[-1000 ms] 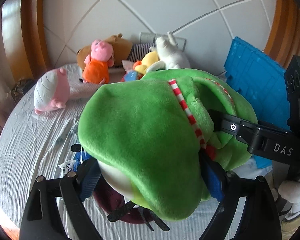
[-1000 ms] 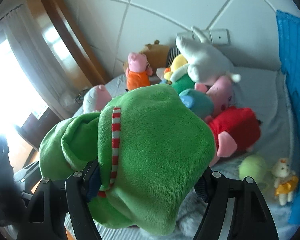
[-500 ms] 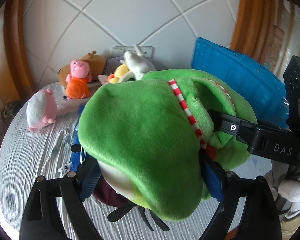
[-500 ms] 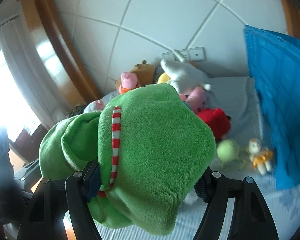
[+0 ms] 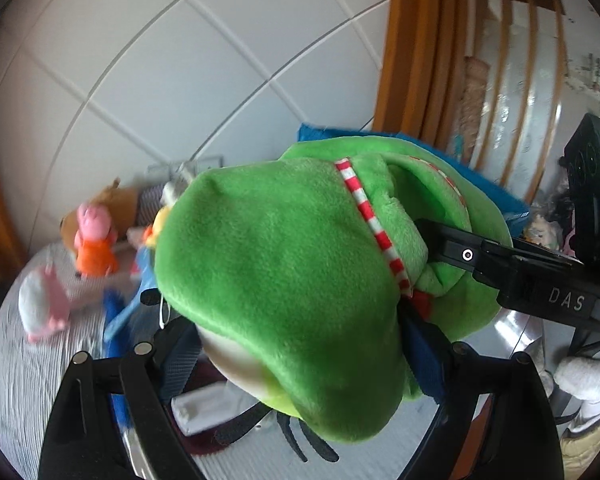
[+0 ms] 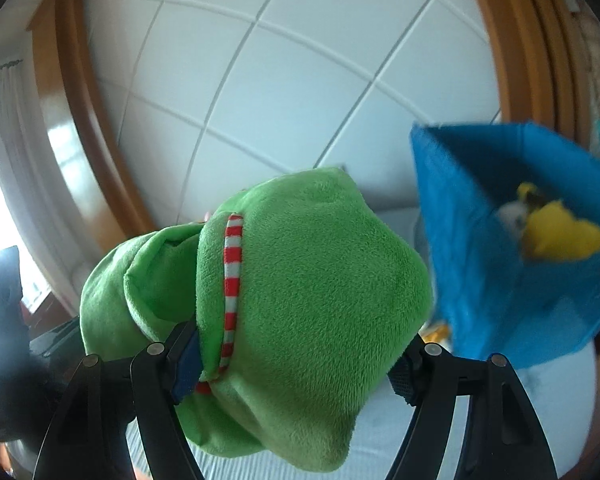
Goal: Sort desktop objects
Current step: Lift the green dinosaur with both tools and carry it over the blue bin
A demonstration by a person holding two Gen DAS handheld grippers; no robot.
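Left wrist view, nearest: left tool (image 5: 300, 354) has its blue pads pressed into either side of the big green plush toy with a red-and-white striped band (image 5: 284, 280), clamped on it.
Right wrist view, nearest: right tool (image 6: 296, 354) is likewise closed on the same green plush, one pad at the striped band, the other on the far flank.
Toy's place: held in the air between both tools, above the round desk with a pale ribbed cloth (image 5: 16, 380), touching nothing else I can make out.
Under the toy: dark straps and a white packet lie on the cloth, blurred.
Middle ground: blue fabric storage bin (image 6: 512, 264) stands open to the right, with a yellow soft toy (image 6: 560, 236) already inside.
Far left: pink pig plush in an orange dress (image 5: 96, 240) and a pink-and-white plush (image 5: 44, 308) sit near the tiled wall.
Likely step: carrying the plush toward the bin.
Risk, grip: soft pile compresses; if one tool eases first, the toy could swing and slip out.
Risk, bin: the plush looks bulky beside the opening; it could catch the floppy rim and tip or fold the bin.
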